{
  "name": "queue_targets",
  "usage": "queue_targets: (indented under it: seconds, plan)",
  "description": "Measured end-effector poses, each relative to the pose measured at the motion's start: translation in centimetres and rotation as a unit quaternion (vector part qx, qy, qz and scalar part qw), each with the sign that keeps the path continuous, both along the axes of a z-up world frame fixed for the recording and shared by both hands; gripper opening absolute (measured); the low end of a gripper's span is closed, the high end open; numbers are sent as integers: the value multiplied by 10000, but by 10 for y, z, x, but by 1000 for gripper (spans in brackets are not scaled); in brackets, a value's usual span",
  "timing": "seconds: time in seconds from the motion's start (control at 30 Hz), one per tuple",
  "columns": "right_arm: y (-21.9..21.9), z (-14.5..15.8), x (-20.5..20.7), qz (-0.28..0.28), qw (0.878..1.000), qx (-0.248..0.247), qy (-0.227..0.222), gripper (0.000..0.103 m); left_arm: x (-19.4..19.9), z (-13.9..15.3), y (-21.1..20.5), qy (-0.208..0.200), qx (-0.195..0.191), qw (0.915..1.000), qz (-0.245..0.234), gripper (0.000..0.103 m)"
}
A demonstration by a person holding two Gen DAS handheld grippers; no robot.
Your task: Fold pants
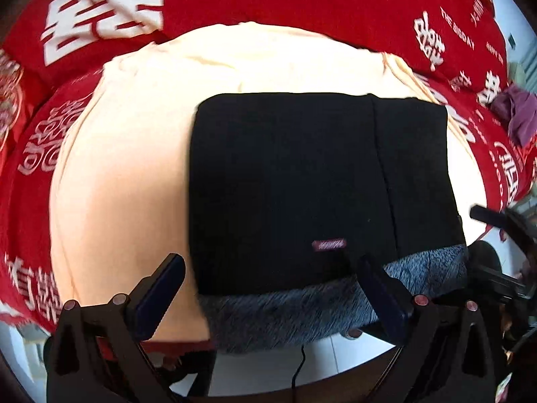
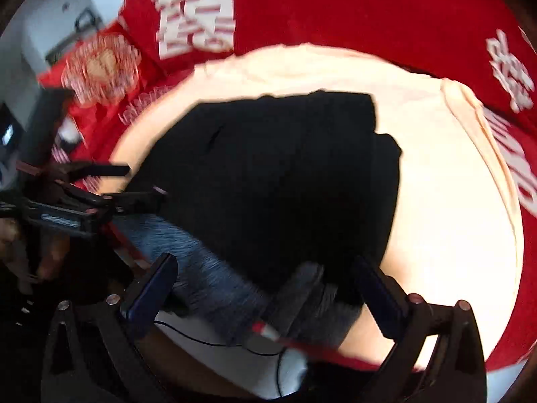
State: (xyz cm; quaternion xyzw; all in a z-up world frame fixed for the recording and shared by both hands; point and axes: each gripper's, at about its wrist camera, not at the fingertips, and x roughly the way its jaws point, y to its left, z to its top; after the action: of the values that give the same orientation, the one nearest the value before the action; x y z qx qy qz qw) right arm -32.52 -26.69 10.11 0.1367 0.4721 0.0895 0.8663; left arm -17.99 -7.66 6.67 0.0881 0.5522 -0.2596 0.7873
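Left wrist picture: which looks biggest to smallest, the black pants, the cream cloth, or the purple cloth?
1. Cream cloth
2. Black pants
3. Purple cloth, though it lies farther away, so it may look smaller than it is.

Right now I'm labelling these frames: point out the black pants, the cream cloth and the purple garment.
black pants [image 1: 288, 184], left wrist view, middle of the folded top layer.
cream cloth [image 1: 127, 174], left wrist view, bare part left of the pants.
purple garment [image 1: 520, 114], left wrist view, its crumpled middle.
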Motion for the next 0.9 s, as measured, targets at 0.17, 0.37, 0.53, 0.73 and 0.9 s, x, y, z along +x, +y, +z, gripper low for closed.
queue_targets:
  seconds: [0.17,0.37,0.53,0.73,0.9]
  plan:
    - [20,5,-7,422,9956,781,-295,103,8,-4,31,129,-195,9987,446,102]
    - [23,-25,15,253,9928,1157,179,103,15,-18,45,381,-183,9968,681,102]
    - [-14,9,-7,-249,9952,877,-357,103,13,-9,43,255,-343,9983,406,102]
    - [-58,-2,-26,-966,9929,688,2,103,12,-8,30,191,-267,9995,-12,102]
    - [-63,-13,-24,-996,9916,812,175,103,22,-6,58,306,-483,9980,253,102]
